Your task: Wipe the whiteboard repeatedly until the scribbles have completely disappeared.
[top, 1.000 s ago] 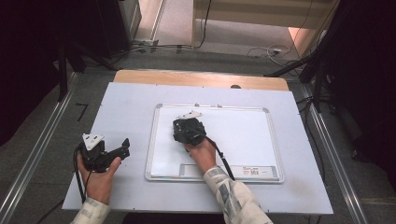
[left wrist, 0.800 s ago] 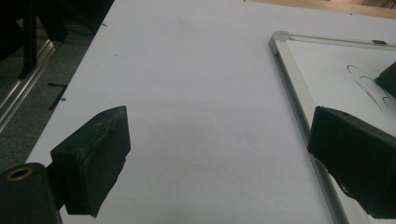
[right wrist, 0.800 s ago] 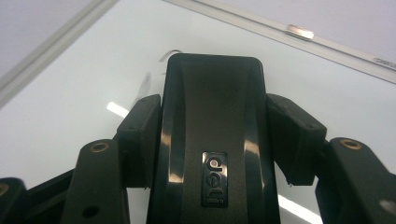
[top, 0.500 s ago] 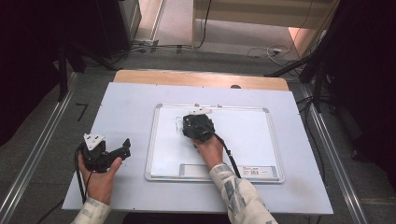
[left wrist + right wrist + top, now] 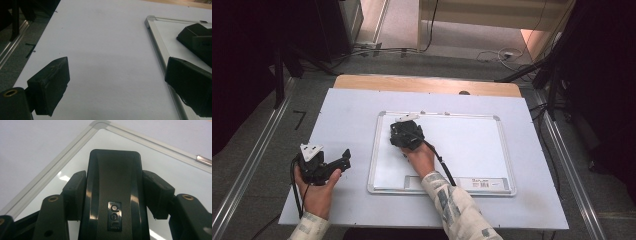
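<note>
Right gripper view shows the right gripper (image 5: 113,195) pinching a black eraser (image 5: 113,185) flat on the whiteboard (image 5: 462,145), near its far-left corner; I think it should stay flat and pressed evenly, passing in overlapping lines up to the frame. Left gripper (image 5: 117,85) rests spread and empty near the table's (image 5: 352,110) left edge.

eraser (image 5: 113,195): glossy black, with a small silver logo on its back, between the right claw's black pads
right claw (image 5: 404,131): black
left claw (image 5: 346,157): black
whiteboard (image 5: 472,145): white face under the right claw, silver-grey frame
counter (image 5: 347,110): pale lavender-white under the left claw
sleeve (image 5: 452,205): light, grey-patterned
</note>
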`<state>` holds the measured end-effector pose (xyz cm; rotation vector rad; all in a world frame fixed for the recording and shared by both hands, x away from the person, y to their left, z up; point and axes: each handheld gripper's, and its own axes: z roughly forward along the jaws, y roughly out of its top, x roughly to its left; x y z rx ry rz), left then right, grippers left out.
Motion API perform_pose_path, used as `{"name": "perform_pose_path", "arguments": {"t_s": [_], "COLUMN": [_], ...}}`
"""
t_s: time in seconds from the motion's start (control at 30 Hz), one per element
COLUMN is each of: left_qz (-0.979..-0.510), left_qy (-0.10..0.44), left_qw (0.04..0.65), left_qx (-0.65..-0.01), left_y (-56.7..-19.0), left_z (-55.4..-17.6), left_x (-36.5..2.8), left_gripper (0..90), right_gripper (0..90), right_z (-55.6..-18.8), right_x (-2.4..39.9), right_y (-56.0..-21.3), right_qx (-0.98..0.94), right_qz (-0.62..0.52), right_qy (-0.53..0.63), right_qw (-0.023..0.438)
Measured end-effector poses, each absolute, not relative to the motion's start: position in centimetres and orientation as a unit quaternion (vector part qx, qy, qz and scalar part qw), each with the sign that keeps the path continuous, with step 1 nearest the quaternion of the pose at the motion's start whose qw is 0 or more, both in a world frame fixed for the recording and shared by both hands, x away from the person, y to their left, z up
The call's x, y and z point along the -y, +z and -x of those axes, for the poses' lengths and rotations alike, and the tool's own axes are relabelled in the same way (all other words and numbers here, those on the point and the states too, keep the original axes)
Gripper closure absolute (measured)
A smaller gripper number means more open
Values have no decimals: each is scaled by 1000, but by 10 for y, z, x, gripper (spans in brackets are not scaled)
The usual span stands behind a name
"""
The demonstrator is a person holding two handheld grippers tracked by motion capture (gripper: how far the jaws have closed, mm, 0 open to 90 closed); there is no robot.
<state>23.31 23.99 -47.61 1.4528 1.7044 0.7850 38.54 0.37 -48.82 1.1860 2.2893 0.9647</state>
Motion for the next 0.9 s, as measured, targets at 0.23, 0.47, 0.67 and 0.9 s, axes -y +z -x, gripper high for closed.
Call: {"name": "perform_pose_path", "arguments": {"t_s": [0.23,0.47,0.67,0.9], "left_qz": [-566,-567,-570,-569], "left_qy": [307,307,306,306], "left_qw": [375,375,374,376], "left_qx": [-666,-666,-664,-664], "left_y": [-476,-476,-476,-475], "left_z": [-233,-233,-235,-235], "left_x": [-240,-239,-238,-239], "left_gripper": [64,64,64,64], "right_gripper": [378,378,378,378], "right_z": [-403,-413,-408,-399], "right_x": [15,25,11,-11], "right_y": [-487,-486,-487,-487], "right_qx": [-804,-797,-803,-814], "right_qz": [-447,-460,-450,-428], "right_qy": [337,329,330,335], "right_qw": [201,212,211,204]}}
